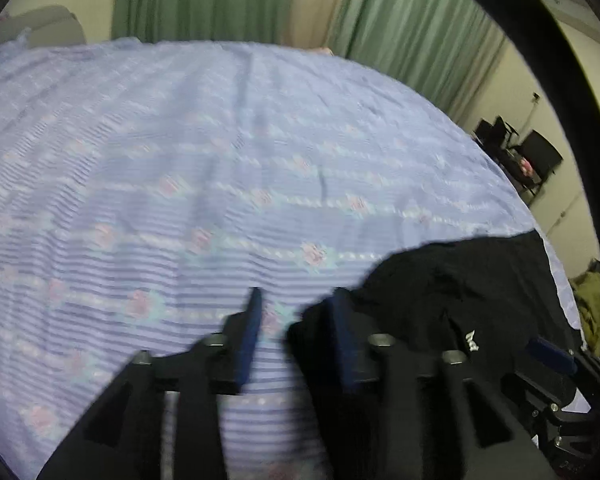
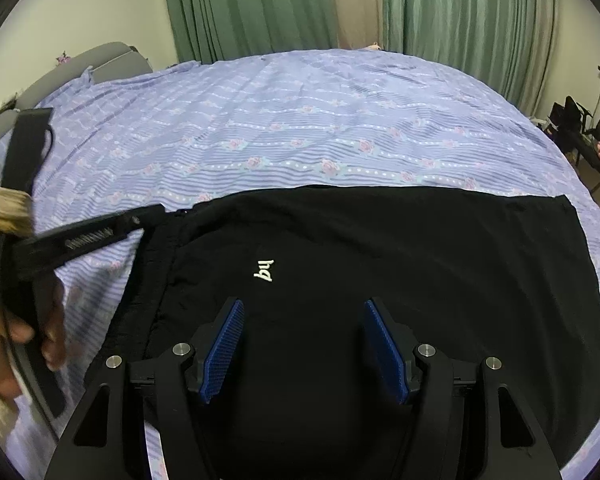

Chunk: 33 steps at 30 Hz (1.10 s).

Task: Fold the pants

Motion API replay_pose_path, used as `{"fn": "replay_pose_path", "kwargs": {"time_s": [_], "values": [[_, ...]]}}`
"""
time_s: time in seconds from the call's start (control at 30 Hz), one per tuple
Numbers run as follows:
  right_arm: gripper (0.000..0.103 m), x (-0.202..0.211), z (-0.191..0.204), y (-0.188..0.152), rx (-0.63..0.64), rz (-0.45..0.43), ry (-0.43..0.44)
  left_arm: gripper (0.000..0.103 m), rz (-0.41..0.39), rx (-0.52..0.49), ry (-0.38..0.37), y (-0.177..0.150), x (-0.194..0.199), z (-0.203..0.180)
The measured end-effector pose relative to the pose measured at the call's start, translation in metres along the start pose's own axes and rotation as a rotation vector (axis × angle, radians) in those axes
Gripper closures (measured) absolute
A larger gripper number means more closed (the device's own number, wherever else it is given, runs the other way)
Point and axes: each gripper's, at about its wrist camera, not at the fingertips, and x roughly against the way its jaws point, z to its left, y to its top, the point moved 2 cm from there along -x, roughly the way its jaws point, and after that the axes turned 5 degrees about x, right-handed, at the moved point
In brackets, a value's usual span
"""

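Black pants (image 2: 380,248) with a small white logo (image 2: 264,270) lie flat across the near part of the bed, waistband (image 2: 156,272) to the left. My right gripper (image 2: 303,308) hovers over them, open, its blue pads wide apart with only cloth below. In the left wrist view the pants (image 1: 460,280) fill the lower right. My left gripper (image 1: 298,308) stands open at their left edge; its right finger overlaps the black cloth and bare sheet shows in the gap. The right wrist view shows the left gripper's body (image 2: 96,232) beside the waistband, held by a hand (image 2: 4,340).
The bed is covered by a lilac striped sheet (image 2: 300,128) with pink flowers. Green curtains (image 2: 252,8) hang behind it. A grey headboard (image 2: 100,60) is at the far left, black chairs (image 2: 596,140) at the right, and an olive bag (image 1: 592,300) beside the bed.
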Motion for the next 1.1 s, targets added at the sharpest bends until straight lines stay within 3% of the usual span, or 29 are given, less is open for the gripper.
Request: {"fn": "replay_pose_path", "kwargs": {"time_s": [0.03, 0.13, 0.27, 0.4, 0.57, 0.7, 0.77, 0.83, 1.1], "values": [[0.04, 0.003, -0.002, -0.002, -0.003, -0.003, -0.005, 0.044, -0.025, -0.016, 0.025, 0.001, 0.01, 0.0], [0.04, 0.016, -0.009, -0.008, -0.005, -0.01, -0.019, 0.039, -0.073, -0.064, 0.024, -0.003, 0.047, -0.003], [0.03, 0.038, -0.019, -0.02, -0.013, -0.027, -0.026, 0.035, -0.041, -0.075, -0.024, -0.037, 0.081, -0.01], [0.028, 0.06, -0.027, -0.034, 0.011, -0.032, -0.06, 0.033, 0.04, -0.027, -0.073, -0.078, 0.088, -0.016], [0.028, 0.074, -0.034, -0.049, 0.036, -0.001, -0.068, 0.033, 0.141, 0.143, -0.13, -0.123, 0.085, -0.015], [0.028, 0.075, -0.038, -0.063, 0.044, 0.036, -0.069, 0.035, 0.175, 0.441, -0.252, -0.144, 0.081, 0.003], [0.028, 0.073, -0.04, -0.069, 0.035, 0.05, -0.065, 0.037, 0.165, 0.538, -0.293, -0.149, 0.075, 0.007], [0.028, 0.07, -0.042, -0.072, 0.016, 0.062, -0.062, 0.038, 0.163, 0.569, -0.311, -0.15, 0.065, 0.001], [0.028, 0.054, -0.059, -0.068, -0.043, 0.046, -0.086, 0.039, 0.141, 0.519, -0.277, -0.129, 0.029, -0.023]]}}
